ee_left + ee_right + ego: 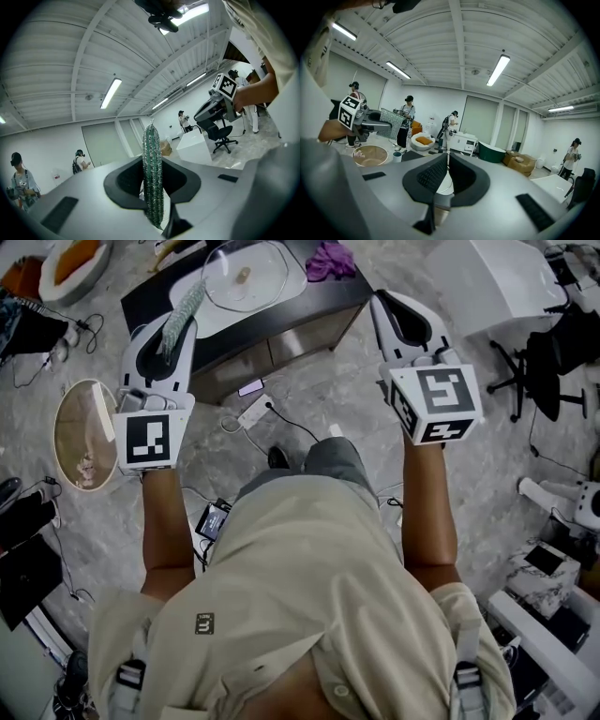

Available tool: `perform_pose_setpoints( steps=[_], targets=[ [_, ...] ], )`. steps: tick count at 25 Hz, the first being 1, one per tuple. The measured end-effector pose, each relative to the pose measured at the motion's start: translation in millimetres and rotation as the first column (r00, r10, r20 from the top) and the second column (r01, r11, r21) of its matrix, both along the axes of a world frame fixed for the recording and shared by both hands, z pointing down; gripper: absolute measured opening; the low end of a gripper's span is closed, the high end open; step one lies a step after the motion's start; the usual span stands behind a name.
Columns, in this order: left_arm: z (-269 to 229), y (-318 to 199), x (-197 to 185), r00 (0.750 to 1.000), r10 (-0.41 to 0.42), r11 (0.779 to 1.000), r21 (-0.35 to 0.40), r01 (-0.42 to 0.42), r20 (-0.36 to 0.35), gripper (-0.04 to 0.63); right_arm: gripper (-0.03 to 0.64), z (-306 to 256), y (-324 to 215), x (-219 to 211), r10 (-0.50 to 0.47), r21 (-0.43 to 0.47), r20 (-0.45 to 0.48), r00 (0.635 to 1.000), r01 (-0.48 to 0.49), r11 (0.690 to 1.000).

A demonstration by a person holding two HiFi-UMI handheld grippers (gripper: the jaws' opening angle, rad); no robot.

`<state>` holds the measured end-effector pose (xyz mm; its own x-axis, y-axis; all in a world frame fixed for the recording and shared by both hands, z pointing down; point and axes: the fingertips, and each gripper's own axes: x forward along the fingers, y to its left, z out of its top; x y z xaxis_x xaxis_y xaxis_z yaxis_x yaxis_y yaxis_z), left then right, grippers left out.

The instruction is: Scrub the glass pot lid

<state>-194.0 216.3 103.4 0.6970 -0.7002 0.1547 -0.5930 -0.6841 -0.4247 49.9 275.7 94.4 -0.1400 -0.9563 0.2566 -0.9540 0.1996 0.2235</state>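
Note:
The glass pot lid (246, 276) lies flat on a white tray (292, 282) on a dark table (323, 304) ahead of me. Both grippers are held up high, well short of it. My left gripper (176, 322) is shut on a glittery green scrub pad (184, 306); in the left gripper view the scrub pad (153, 180) stands upright between the jaws of this gripper (153, 187). My right gripper (396, 310) is shut with nothing in it, and in the right gripper view its pads (436, 174) meet at the gripper's (446, 169) middle.
A purple cloth (329, 259) lies on the table's right end. On the floor sit a round beige basin (84, 432), a power strip with cables (253, 411) and an office chair (548, 362). A white table (511, 277) stands at right. Several people (407, 123) stand around the room.

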Motion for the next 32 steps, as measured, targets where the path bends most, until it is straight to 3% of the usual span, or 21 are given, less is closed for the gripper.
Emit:
perform_pose_setpoints(
  steps=[8, 11, 17, 24, 32],
  targets=[
    [2.6, -6.4, -6.6, 0.997, -0.072, 0.997, -0.005, 0.072, -0.003, 0.087, 0.028, 1.8, -36.0, -3.4, -0.081, 0.004, 0.001, 0.997, 0.081, 0.997],
    [-4.6, -10.0, -11.6, 0.992, -0.128, 0.992, 0.01, 0.128, -0.006, 0.087, 0.028, 7.1, -59.6, -12.7, -0.152, 0.003, 0.02, 0.988, 0.152, 0.988],
    [-2.3, -22.2, -10.0, 0.951, -0.307, 0.952, 0.003, 0.308, 0.035, 0.087, 0.028, 11.2, -116.6, -17.2, -0.342, 0.008, 0.037, 0.939, 0.342, 0.94],
    [5.4, -35.2, 13.1, 0.908, -0.417, 0.908, -0.019, 0.418, 0.047, 0.087, 0.028, 23.0, -165.7, 3.3, -0.441, -0.017, 0.063, 0.895, 0.442, 0.897],
    [9.2, -42.2, 27.1, 0.844, -0.534, 0.844, -0.024, 0.536, 0.058, 0.087, 0.028, 34.4, -197.2, 13.8, -0.544, -0.027, 0.08, 0.835, 0.548, 0.836]
  ],
)
